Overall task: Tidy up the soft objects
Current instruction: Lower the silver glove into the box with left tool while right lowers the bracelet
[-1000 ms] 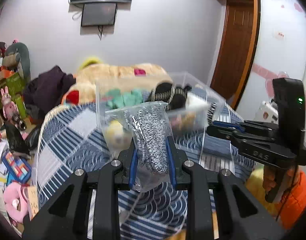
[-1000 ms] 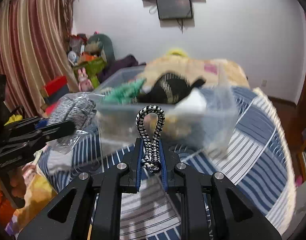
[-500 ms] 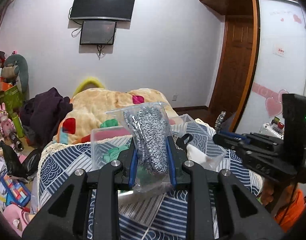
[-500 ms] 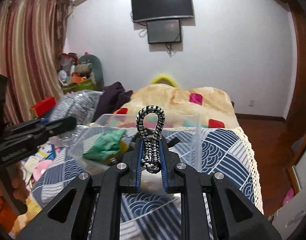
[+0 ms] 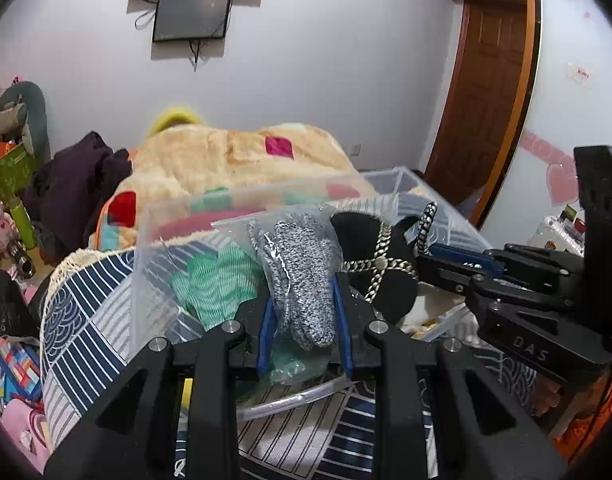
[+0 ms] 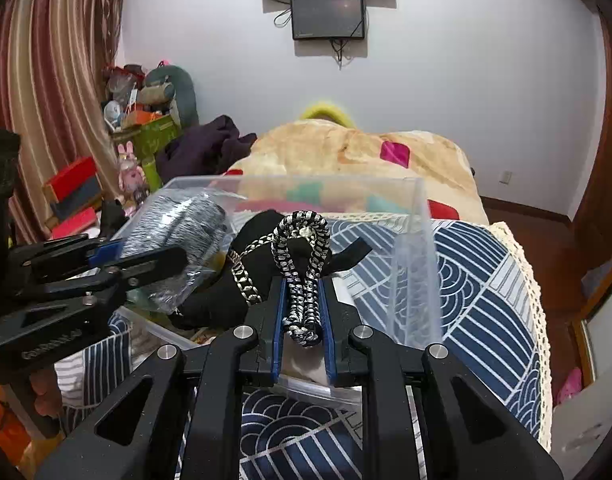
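Note:
My left gripper (image 5: 304,300) is shut on a clear bag of grey speckled gloves (image 5: 302,272), held over the open clear plastic bin (image 5: 154,248). My right gripper (image 6: 302,300) is shut on a black-and-white braided cord loop (image 6: 302,248), also over the bin (image 6: 413,248). Inside the bin lie a green knit item (image 5: 218,280) and a black bag with a metal chain (image 5: 381,268). The right gripper shows in the left wrist view (image 5: 445,258), and the left gripper shows in the right wrist view (image 6: 146,258) with the glove bag (image 6: 178,232).
The bin rests on a bed with a blue and white patterned cover (image 6: 477,280). A beige blanket (image 5: 234,156) and a dark garment (image 5: 78,184) lie behind. Toys and boxes (image 6: 142,120) clutter the left. A brown door (image 5: 481,108) stands at the right.
Both grippers have come down and forward over the bin with their loads still held. The bin now looms larger and closer in both views.

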Motion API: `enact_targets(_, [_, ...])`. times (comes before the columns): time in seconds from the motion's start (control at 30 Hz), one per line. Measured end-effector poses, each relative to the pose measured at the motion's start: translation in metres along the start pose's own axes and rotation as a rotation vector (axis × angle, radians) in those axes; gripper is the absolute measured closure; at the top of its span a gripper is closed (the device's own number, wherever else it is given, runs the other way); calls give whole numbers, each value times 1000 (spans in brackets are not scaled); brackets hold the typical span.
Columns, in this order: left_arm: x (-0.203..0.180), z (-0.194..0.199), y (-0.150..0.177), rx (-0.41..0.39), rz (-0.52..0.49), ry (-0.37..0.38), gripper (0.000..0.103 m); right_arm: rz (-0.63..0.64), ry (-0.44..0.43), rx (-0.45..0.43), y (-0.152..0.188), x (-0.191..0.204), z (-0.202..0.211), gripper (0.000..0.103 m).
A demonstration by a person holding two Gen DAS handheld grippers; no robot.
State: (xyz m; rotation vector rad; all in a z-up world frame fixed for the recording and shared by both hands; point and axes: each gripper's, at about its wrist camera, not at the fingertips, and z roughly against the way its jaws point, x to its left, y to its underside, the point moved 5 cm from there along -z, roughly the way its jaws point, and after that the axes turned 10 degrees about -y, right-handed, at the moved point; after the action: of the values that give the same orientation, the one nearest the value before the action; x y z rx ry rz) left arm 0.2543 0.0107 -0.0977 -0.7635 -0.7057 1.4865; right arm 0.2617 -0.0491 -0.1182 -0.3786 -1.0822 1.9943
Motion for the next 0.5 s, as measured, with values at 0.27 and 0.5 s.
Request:
enact_targets(0.27, [2, 3, 6, 5, -7, -20, 66, 26, 25, 8, -2, 2, 4, 70])
enact_targets(0.5, [7, 29, 2, -40, 16, -13, 42, 26, 13, -34, -8, 2, 21, 52])
